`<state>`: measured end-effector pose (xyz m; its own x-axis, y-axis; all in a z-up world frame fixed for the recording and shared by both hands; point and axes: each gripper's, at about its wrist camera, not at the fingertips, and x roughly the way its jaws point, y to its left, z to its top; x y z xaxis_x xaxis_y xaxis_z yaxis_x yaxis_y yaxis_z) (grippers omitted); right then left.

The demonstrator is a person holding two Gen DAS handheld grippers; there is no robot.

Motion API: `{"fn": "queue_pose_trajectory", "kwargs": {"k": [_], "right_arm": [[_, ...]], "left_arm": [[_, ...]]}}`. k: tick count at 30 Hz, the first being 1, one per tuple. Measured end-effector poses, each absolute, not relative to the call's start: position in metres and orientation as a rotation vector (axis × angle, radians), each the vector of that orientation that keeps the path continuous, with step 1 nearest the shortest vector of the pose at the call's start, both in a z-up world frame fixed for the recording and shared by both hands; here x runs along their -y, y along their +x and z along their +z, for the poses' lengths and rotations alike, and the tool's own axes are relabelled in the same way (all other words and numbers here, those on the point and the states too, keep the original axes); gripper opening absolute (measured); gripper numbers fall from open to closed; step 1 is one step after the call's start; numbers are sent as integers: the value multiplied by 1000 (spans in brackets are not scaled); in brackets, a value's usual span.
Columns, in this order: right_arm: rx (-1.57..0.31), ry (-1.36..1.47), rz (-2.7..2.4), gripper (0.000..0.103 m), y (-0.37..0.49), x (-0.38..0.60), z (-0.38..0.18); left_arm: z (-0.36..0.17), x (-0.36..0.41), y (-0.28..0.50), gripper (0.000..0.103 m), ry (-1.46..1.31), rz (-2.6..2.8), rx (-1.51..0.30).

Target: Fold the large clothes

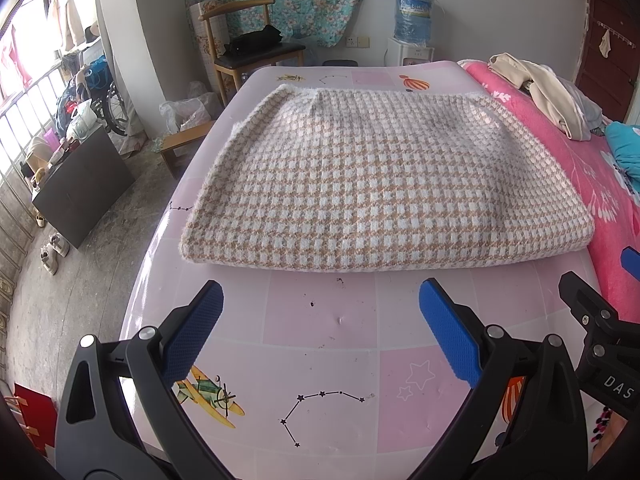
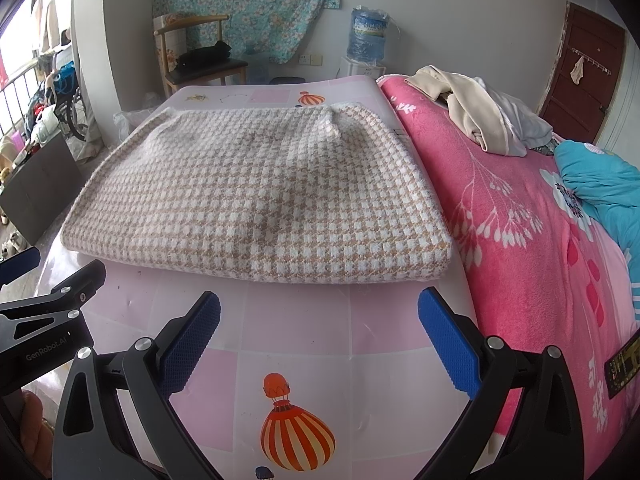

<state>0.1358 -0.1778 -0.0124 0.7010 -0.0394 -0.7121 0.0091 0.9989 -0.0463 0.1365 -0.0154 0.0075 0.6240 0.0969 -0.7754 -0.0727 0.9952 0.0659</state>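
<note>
A fuzzy tan-and-white checked garment (image 1: 376, 176) lies folded into a thick rectangle on the pink patterned table mat (image 1: 320, 340). It also shows in the right wrist view (image 2: 264, 200), with the mat (image 2: 304, 340) in front of it. My left gripper (image 1: 320, 332) is open and empty, just short of the garment's near edge. My right gripper (image 2: 318, 336) is open and empty too, near the garment's near right corner. The right gripper's body shows at the right edge of the left wrist view (image 1: 600, 332), and the left gripper's body at the left edge of the right wrist view (image 2: 44, 320).
A bed with a pink floral blanket (image 2: 520, 208) adjoins the table on the right, carrying a pile of beige and white clothes (image 2: 480, 116) and a teal garment (image 2: 604, 184). A wooden chair (image 1: 248, 52) and a water dispenser (image 1: 412, 20) stand behind. A dark cabinet (image 1: 80, 184) stands on the floor at left.
</note>
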Motion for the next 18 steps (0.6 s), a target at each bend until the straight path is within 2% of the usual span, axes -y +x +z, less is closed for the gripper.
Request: {"fn": "queue_pose_trajectory", "kwargs": {"k": [18], "right_arm": [[-795,-43,-24,97,137,176,-13]], "left_arm": [[8,16,137,95,27,98,-892]]}}
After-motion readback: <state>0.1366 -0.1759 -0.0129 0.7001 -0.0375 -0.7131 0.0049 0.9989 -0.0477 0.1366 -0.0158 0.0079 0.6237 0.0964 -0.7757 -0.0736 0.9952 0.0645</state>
